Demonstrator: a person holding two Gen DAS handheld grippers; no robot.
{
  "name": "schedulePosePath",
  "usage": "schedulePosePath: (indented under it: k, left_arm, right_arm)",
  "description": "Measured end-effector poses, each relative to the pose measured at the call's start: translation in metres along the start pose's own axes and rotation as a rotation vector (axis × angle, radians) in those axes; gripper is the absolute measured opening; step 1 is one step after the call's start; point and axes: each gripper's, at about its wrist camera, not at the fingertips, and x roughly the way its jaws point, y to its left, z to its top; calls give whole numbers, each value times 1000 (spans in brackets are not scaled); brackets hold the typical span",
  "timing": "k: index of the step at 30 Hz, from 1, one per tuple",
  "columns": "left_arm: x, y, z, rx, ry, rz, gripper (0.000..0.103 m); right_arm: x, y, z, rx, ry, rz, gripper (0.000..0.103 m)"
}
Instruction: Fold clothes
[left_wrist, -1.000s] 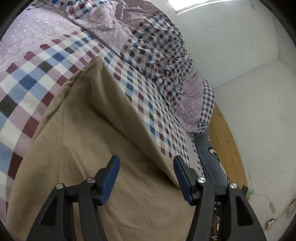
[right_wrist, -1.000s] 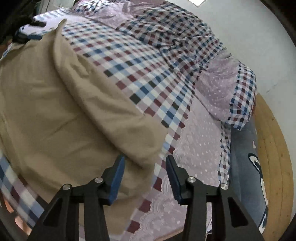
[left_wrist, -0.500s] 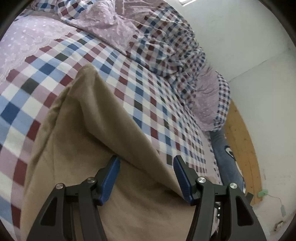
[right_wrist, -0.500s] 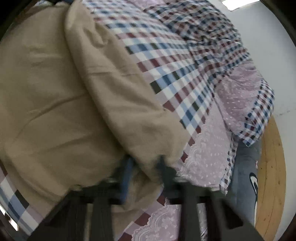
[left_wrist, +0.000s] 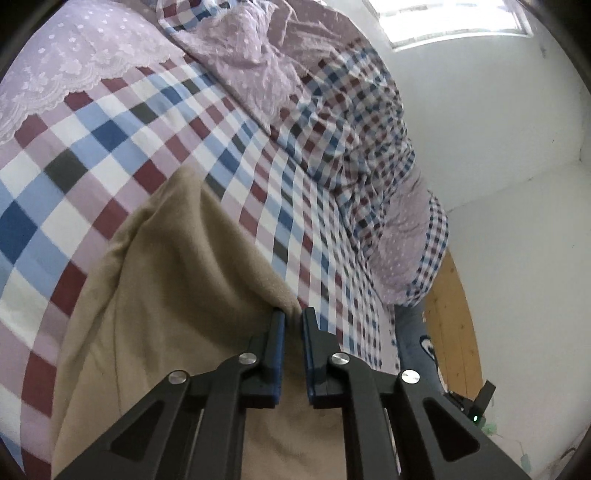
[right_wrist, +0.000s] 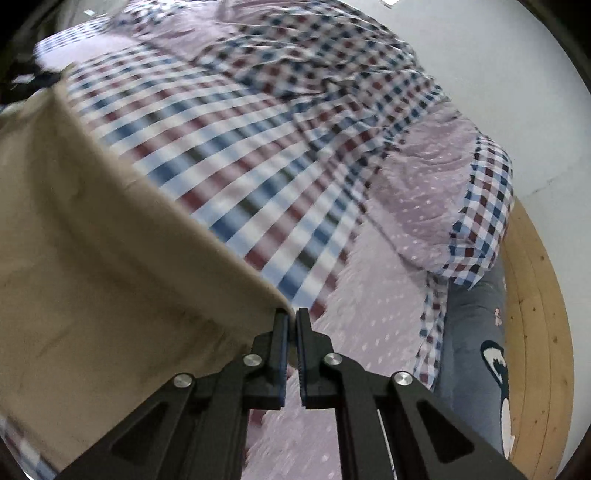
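A tan garment (left_wrist: 177, 295) lies on the checked bed sheet (left_wrist: 110, 140). In the left wrist view my left gripper (left_wrist: 293, 317) is shut on a raised corner of its edge, the cloth bunched between the blue pads. The same tan garment (right_wrist: 92, 258) fills the left half of the right wrist view, stretched taut and lifted off the checked sheet (right_wrist: 258, 192). My right gripper (right_wrist: 291, 317) is shut on its near corner. The garment's lower part runs out of both views.
A crumpled checked and lilac dotted duvet (left_wrist: 351, 110) is heaped along the far side of the bed, with a pillow (right_wrist: 436, 206) at its end. A blue cushion (right_wrist: 476, 350) lies beside the bed over a wooden floor (right_wrist: 535, 295). White walls stand behind.
Both grippers went from open to shut on the tan garment's edge. The right one has since lifted its corner, pulling the cloth taut.
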Motion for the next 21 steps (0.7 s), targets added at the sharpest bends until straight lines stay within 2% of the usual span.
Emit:
schedulePosePath:
  k: [3,4,5,7,8,9,11,16,21]
  left_arm:
    - [-4,0,4,-3,-48,-10,12]
    - [-6,0,5,-3,-68,-7,26]
    - [-9,0,6,2,-90,-5,49]
    - [-19,-1,8,26,-143,3,69]
    - [-24,-3,9,40,-170,10,71]
    - [-27,-4,10,53,-183,19,72]
    - [-30,-7,12,77,-190,40,77]
    - [-33,-8,11,94,-186,67,77]
    - [-38,-14,-4,143,-173,105,77]
  right_arm:
    - [30,-14,21,78,34,-47,3]
    - [38,-19,25,117,35,-125,4]
    - [43,-22,28,150,30,-222,4]
    - [33,-32,22,295,-34,-298,19]
    - [27,-37,18,371,-68,-331,39]
    - [22,-40,8,458,-92,-276,56]
    - [14,-42,-12,598,-117,-158,62]
    - [-7,-14,-76,820,-133,126,62]
    - [-39,41,-125,922,-170,267,62]
